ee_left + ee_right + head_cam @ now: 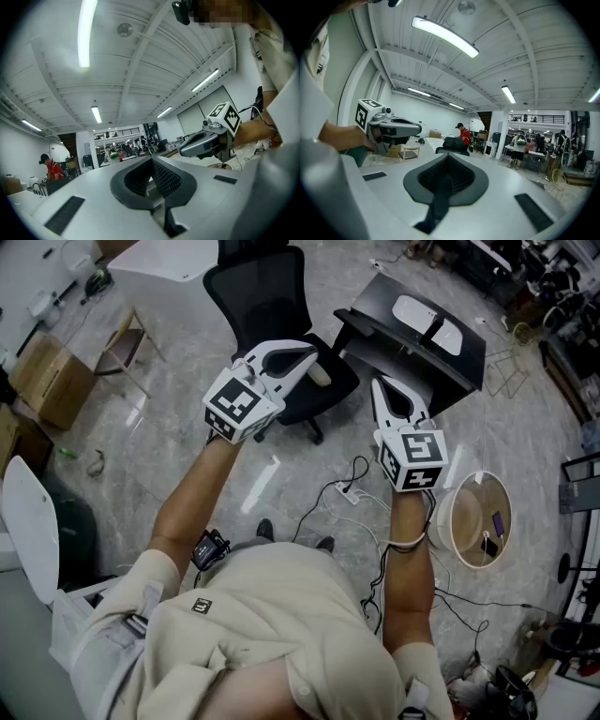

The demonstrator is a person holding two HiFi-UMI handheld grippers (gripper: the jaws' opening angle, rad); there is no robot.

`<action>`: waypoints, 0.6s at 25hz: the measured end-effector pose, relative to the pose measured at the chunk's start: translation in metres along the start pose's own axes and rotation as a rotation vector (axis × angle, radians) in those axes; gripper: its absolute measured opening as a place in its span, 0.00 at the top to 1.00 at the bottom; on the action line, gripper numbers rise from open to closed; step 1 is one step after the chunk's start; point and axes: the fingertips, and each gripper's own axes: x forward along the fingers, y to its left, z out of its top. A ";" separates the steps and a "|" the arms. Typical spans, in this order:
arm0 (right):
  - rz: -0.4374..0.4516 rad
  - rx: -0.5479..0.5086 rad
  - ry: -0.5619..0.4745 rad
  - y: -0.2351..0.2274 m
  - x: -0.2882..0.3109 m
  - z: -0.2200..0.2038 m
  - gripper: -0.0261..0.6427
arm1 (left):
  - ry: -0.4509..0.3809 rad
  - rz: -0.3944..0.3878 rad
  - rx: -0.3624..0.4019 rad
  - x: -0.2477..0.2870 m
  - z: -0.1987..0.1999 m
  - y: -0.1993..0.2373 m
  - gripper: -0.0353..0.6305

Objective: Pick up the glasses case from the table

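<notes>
On the black desk [466,360], toward the upper right of the head view, lies a white oblong thing [427,321] that we take to be the glasses case, though it is too small to be sure. We judge the step in hand to be the approach, since nothing has been reached yet. To do it well, we would lead with the tool nearer the desk, spread its jaws before it arrives, tip it down over the desk top and close across the case's narrow side. The other tool should stay clear of the black office chair [267,296] beside the desk.

The right hand-held gripper [381,382] is just short of the desk's near edge, with its jaws pressed together and nothing between them. The left hand-held gripper [312,356] is farther from the desk, above the chair, and is likewise pressed together and empty. Neither touches anything.
</notes>
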 end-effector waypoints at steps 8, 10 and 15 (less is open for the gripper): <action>-0.012 0.005 0.008 0.008 0.009 0.000 0.93 | 0.002 -0.013 -0.011 -0.007 -0.008 0.010 0.93; -0.015 0.011 0.007 0.011 0.012 0.000 0.93 | 0.001 -0.017 -0.014 -0.009 -0.011 0.013 0.93; -0.021 0.051 -0.030 0.017 0.021 0.002 0.92 | -0.002 -0.032 -0.024 -0.014 -0.020 0.023 0.93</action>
